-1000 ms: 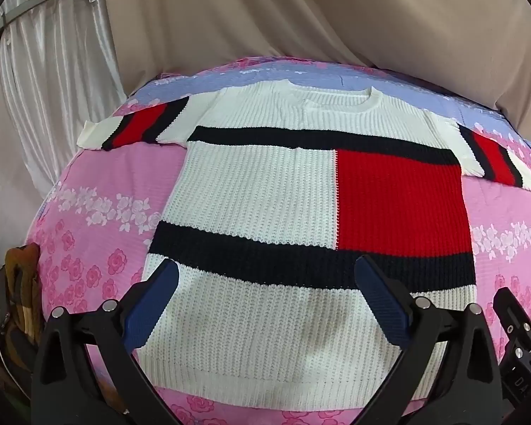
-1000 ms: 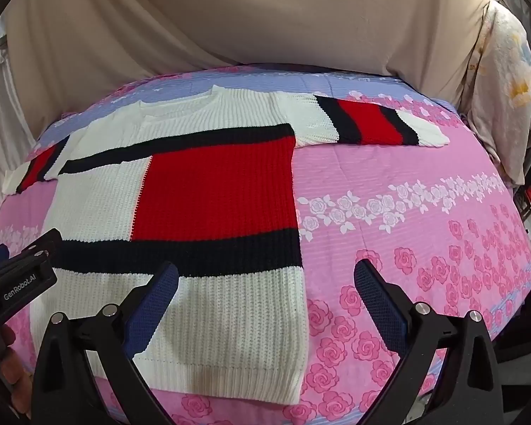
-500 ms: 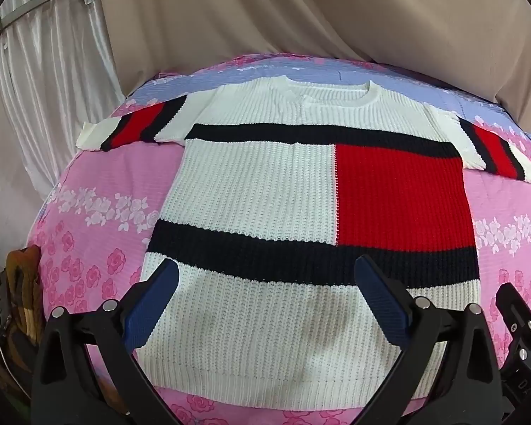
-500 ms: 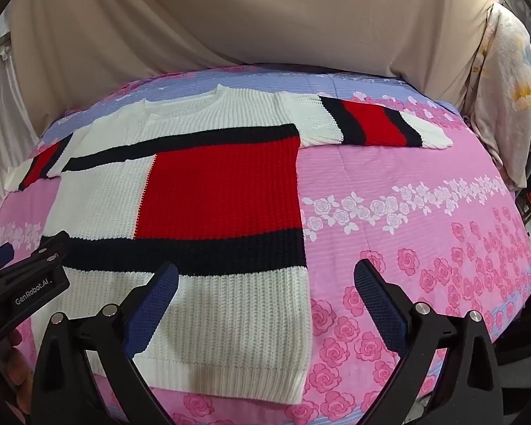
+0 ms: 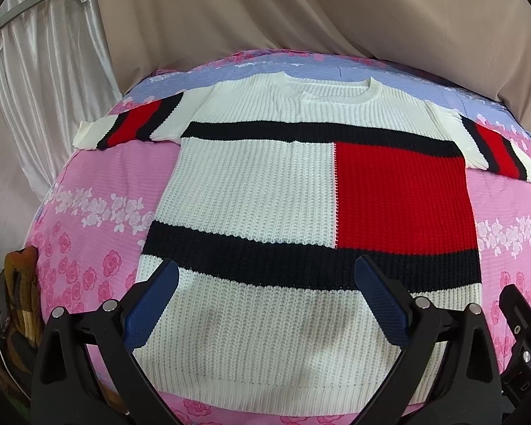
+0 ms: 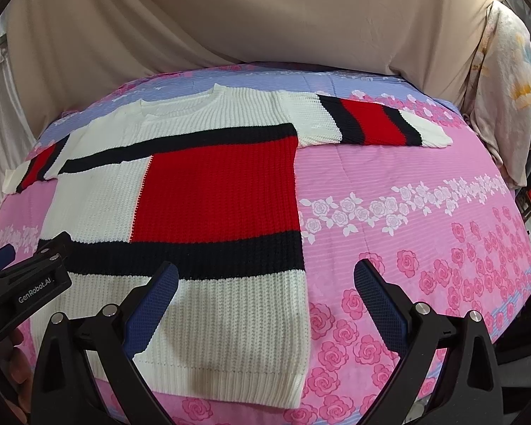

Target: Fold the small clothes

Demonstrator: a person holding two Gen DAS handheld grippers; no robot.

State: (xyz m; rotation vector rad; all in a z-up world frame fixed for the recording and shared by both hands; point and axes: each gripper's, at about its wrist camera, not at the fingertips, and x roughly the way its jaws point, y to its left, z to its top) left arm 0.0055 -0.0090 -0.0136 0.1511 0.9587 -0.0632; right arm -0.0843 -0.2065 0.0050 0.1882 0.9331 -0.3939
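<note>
sweater (image 5: pixel 265 191) flat on bedsheet (image 6: pixel 424 248)

a white knit sweater (image 6: pixel 180 219) with a red block and black bands lay flat and spread on the pink rose-print bedsheet (image 6: pixel 424 241), its neck toward the far beige curtain (image 6: pixel 230 17) and both striped sleeves stretched out sideways. the right gripper (image 6: pixel 265 297) hovered over the sweater's near right corner with its blue-padded jaws spread wide, one finger above the white hem panel and the other above bare sheet, holding nothing. at the left edge the left gripper (image 6: pixel 21 283) reached in over the sweater's left side, and a pale floral cloth (image 6: pixel 506 88) hung at the far right.
</note>
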